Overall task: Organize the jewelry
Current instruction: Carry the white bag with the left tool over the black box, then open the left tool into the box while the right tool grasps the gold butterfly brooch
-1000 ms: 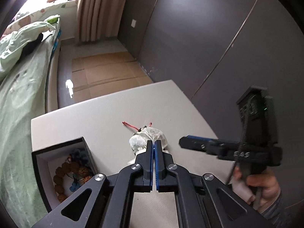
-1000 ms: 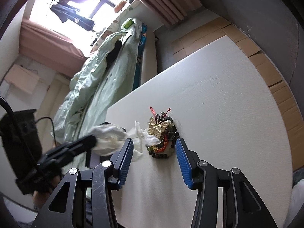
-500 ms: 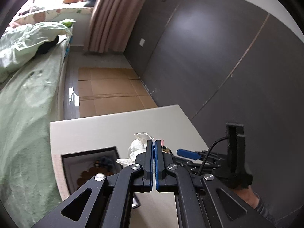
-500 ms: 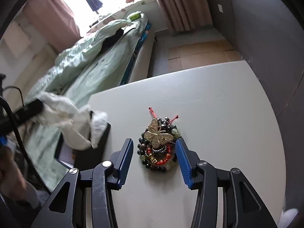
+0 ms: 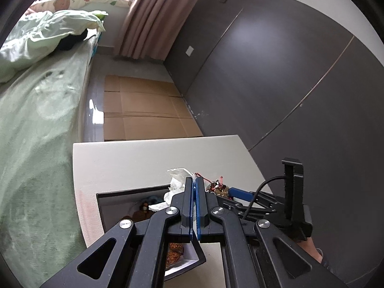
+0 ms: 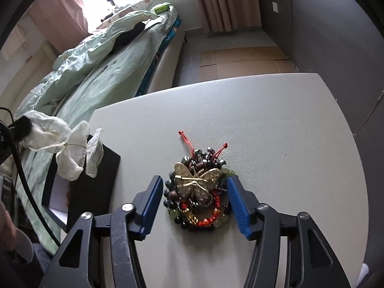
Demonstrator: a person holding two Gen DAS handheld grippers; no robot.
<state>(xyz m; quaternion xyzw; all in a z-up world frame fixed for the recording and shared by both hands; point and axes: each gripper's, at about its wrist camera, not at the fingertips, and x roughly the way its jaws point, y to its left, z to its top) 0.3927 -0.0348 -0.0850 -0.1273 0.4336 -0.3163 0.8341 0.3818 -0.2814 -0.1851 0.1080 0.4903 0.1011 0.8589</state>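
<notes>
Status: task part-done, est. The box (image 5: 112, 206) at the table's near-left edge already holds some beaded pcs, seen in the left wrist view. A pile of jewelry (image 6: 198, 192) (bead bracelets, red cord ends, gold butterfly pc on top) sits on the table (image 6: 276, 132), not yet sorted.

Left gripper (image 5: 194, 187): fingers pressed together, pinching the white gauze pouch (image 6: 60, 144). Pouch hangs off the table, above the box's far end. Looks empty, but contents cannot be confirmed.

Right gripper (image 6: 194, 199): fingers spread, and they have just been opening wider. The pile lies between them on the table, approx. centred. Left pad (image 6: 151, 204) is just beside the pile's left edge w/ a thin gap; right pad is at or touching the pile's right edge, contact cannot be told. No pinch yet.

Remaining, est.:
1. Close right fingers on the pile or one pc of it.
2. Lift and move it left to the box.
3. Stow the pouch.

Caution: pile is loose and tangled; a grip may lift only part.
</notes>
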